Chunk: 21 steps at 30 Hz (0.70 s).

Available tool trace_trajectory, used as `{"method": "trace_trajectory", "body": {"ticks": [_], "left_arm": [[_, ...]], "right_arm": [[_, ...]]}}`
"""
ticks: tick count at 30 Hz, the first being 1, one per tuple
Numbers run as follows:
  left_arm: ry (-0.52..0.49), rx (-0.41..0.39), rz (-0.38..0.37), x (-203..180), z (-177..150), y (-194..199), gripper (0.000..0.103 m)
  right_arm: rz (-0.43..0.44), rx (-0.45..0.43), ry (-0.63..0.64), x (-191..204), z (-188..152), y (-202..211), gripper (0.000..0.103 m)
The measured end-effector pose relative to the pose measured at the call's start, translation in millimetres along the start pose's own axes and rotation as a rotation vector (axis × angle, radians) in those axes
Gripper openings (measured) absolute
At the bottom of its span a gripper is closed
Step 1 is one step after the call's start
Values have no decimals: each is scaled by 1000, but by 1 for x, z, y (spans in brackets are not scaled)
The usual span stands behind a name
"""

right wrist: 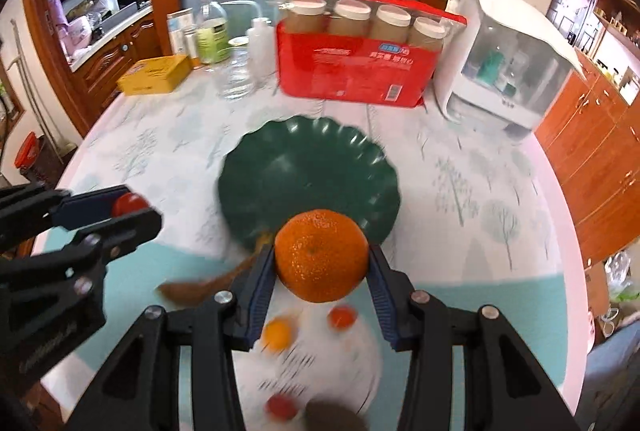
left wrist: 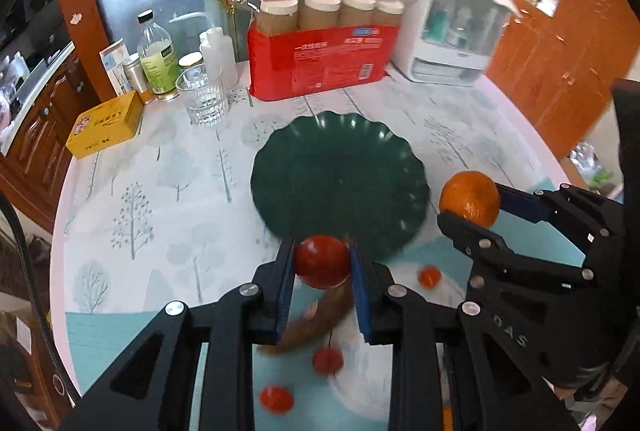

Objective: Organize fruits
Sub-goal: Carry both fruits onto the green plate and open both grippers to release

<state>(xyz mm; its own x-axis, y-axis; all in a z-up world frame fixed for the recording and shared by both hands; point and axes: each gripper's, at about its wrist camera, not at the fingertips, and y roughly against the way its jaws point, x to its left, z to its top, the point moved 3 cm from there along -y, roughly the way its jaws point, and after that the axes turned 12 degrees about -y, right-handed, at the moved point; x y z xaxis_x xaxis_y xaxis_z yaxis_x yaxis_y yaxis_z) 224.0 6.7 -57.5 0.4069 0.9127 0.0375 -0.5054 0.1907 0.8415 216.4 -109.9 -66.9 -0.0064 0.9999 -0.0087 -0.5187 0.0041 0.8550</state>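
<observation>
Carrying two fruits toward the green scalloped plate (left wrist: 340,175).
Left gripper (left wrist: 322,261) clamps a red tomato (left wrist: 322,261); right gripper (right wrist: 322,261) clamps an orange (right wrist: 322,255), both lifted for placement.

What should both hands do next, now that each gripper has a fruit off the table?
Probably carry both forward over the green plate and lower before releasing. The left gripper is shut on a small red fruit, the right gripper on the orange, and both sit at the plate's near rim, not yet above it. The plate looks bare.
</observation>
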Motion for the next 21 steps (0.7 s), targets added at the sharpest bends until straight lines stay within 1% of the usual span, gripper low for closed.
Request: {"method": "trace_trajectory", "body": {"ticks": [4,9,13,17,19,21], "left_arm": [[58,54,12,4,24,-55,25],[117,118,15,4,33,-120,25],[143,167,33,1,30,-159,25],[157,208,55,-1,25,-181,25],[156,223,69,-1,23,-188,25],[153,246,93,-1,20,-194,26]], "right_arm": [[2,26,27,-18,22,-54,45],[68,115,26,-34,26,-113,45],[94,160,47,-37,22,-140,46],[113,193,82,-33,15,-158,46],[114,194,101,-31,12,-164,46],[116,173,121,-29,13,-164,47]]}}
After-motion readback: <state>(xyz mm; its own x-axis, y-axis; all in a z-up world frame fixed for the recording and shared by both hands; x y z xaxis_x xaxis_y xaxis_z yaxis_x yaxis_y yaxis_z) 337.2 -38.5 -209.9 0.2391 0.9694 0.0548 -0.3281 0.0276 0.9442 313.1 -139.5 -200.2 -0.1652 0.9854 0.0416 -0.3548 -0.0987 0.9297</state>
